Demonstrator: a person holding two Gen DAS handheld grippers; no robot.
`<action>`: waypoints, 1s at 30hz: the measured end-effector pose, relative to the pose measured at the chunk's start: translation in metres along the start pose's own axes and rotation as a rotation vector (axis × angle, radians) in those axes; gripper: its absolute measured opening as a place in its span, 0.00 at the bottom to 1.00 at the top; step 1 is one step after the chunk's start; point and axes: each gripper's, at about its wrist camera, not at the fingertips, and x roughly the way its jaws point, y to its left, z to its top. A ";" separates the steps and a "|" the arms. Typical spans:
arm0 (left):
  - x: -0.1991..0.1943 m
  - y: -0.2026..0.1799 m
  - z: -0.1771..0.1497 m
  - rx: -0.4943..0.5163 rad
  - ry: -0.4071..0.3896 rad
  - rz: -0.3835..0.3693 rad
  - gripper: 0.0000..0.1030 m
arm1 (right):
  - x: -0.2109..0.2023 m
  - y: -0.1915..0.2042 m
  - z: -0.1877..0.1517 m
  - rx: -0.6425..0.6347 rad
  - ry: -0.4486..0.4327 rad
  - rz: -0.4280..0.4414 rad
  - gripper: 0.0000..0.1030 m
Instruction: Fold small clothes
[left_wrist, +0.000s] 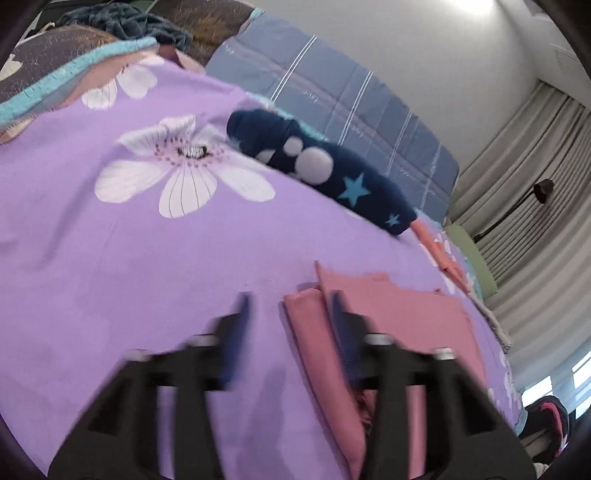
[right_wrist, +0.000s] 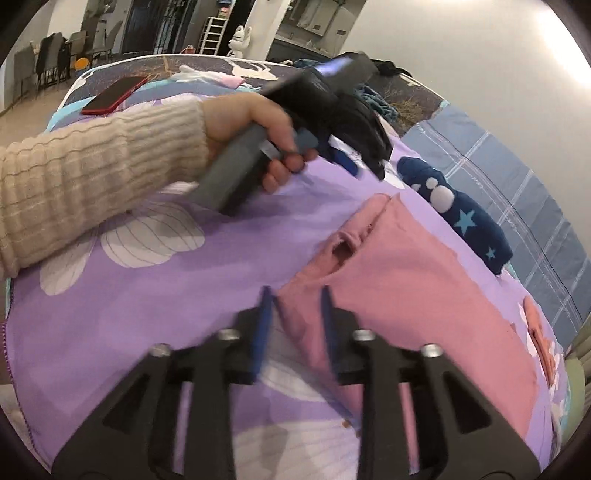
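The pink garment lies folded flat on the purple sheet, filling the view from the centre out to 4 o'clock in the right wrist picture; its folded corner sits at 12 o'clock from the right gripper. That gripper's jaws stand partly open, the left fingertip just off the garment's edge over the sheet and the right one over the pink cloth — nothing is pinched between them. In the left wrist picture the same garment lies at 3 to 5 o'clock, and the left gripper hangs over its near edge with jaws about half open: the right fingertip is over the pink fold, the left one over bare sheet, and no cloth is gripped. Both sets of fingers are blurred. A hand in a cream ribbed sleeve holds the left gripper's handle at 11 o'clock in the right wrist picture. A navy cloth with stars lies at 1 o'clock beyond the garment, next to a grey-blue checked quilt. A red phone rests on the bed's far side at 10 o'clock.
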 end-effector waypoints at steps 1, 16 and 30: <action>-0.005 -0.003 -0.003 0.014 0.013 -0.029 0.53 | -0.004 0.001 -0.002 -0.002 0.000 -0.001 0.28; 0.050 -0.017 0.007 -0.059 0.023 -0.126 0.07 | 0.017 0.008 -0.017 -0.032 0.102 -0.060 0.05; 0.030 -0.006 -0.026 -0.007 0.138 -0.140 0.54 | 0.002 0.017 -0.028 -0.085 0.095 -0.065 0.30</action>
